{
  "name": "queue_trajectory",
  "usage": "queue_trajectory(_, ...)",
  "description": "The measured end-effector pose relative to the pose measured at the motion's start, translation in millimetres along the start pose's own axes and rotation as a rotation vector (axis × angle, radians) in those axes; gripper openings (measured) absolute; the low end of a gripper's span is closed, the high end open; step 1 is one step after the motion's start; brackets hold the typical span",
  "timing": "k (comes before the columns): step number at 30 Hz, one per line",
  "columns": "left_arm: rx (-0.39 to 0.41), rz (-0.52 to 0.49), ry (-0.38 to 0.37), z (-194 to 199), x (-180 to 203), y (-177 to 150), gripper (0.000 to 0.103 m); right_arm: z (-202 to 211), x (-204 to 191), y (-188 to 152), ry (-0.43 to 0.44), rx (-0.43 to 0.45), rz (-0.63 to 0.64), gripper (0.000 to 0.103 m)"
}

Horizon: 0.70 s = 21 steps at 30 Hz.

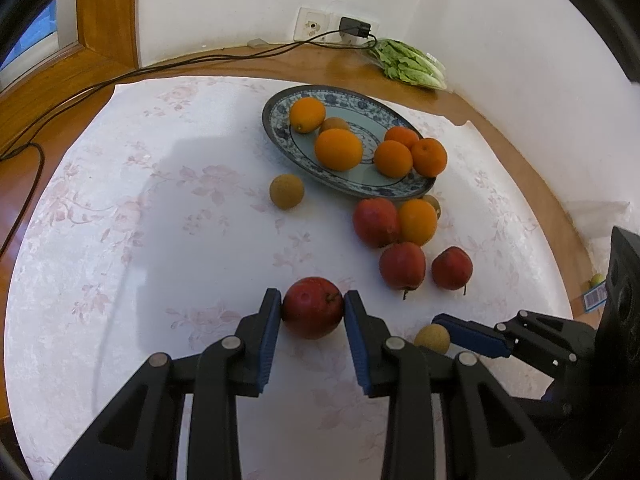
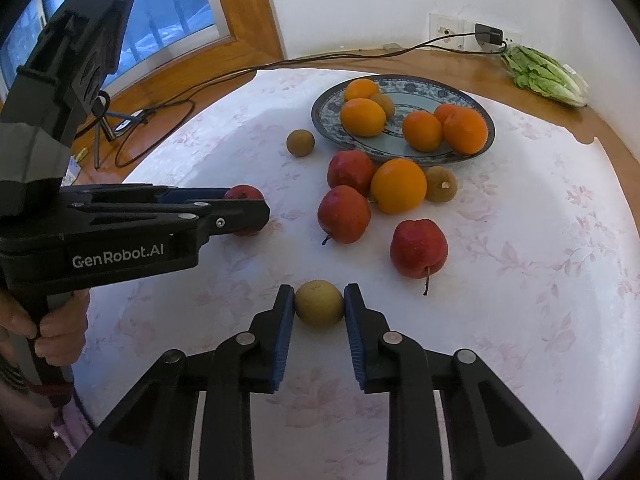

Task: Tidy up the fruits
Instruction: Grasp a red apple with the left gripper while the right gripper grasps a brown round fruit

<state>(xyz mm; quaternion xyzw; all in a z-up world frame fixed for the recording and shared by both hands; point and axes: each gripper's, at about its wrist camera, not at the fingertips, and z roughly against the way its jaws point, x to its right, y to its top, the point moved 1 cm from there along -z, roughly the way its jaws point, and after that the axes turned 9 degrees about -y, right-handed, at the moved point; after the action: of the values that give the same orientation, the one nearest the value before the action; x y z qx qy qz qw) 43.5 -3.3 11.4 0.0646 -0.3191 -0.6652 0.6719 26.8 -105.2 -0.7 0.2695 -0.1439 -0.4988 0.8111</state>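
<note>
White floral tablecloth (image 2: 520, 280) on a wooden table by a window. Left gripper (image 1: 313, 304) clamps a red apple (image 1: 313, 307) resting on the cloth; right gripper (image 2: 319, 300) clamps a small brown-yellow fruit (image 2: 319, 303), also on the cloth. The left gripper's body reads "GenRobot.AI". Beyond lie loose apples and an orange (image 2: 398, 185); the blue-patterned plate (image 2: 408, 90) holds oranges.

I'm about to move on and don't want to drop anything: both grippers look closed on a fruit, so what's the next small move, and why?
Probably lift both straight up a little. The left gripper is clamped on a red apple and the right gripper on a small brown fruit, both low over the tablecloth. Rising first should clear the loose apples before the plate.
</note>
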Motion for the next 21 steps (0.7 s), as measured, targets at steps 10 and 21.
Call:
queue_trajectory(10, 0.005, -0.007, -0.014, 6, 3, 3, 0.034, 10, 17, 3, 0.036, 0.013, -0.071, 0.026)
queue_trajectory(21, 0.031, -0.073, 0.014, 14, 18, 30, 0.034, 25, 33, 23, 0.029, 0.048, -0.092, 0.026)
